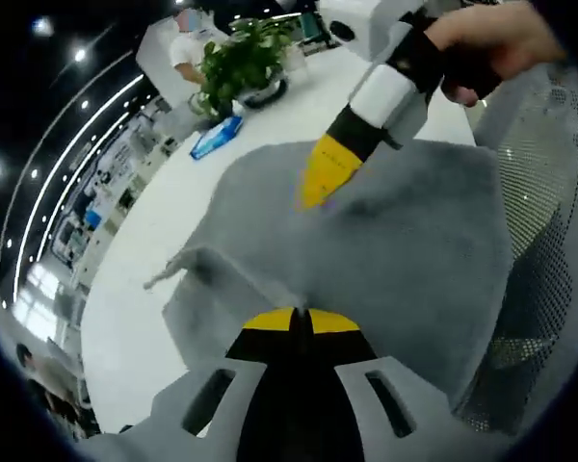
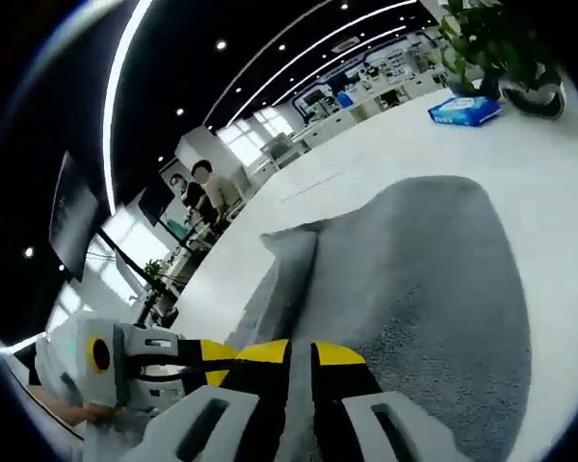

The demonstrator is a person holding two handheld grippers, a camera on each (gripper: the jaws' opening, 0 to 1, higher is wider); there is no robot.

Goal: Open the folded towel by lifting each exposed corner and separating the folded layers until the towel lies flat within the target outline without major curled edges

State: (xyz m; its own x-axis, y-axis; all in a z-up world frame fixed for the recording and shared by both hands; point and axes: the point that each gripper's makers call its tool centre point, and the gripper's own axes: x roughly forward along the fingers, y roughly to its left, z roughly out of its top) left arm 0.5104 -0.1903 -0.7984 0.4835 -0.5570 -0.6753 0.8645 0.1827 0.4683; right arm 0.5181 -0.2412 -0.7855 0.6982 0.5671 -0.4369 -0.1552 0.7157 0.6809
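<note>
A grey towel (image 1: 414, 250) lies on the white table (image 1: 164, 231), with a folded flap and a loose thread at its near left. My left gripper (image 1: 300, 316) is shut on the towel's near edge, its yellow tips pressed together. My right gripper (image 1: 325, 175), held by a hand, reaches in from the upper right with its yellow tips down on the towel. In the right gripper view the towel (image 2: 433, 289) stretches away over the table (image 2: 549, 192). The right gripper (image 2: 302, 354) is shut on the towel's near edge there. The left gripper (image 2: 207, 358) is beside it on the left.
A potted plant (image 1: 243, 60) (image 2: 501, 43) and a blue packet (image 1: 217, 137) (image 2: 465, 111) sit at the far end of the table. A mesh chair (image 1: 549, 202) stands close to the towel's right side. People stand at desks in the background (image 2: 207, 192).
</note>
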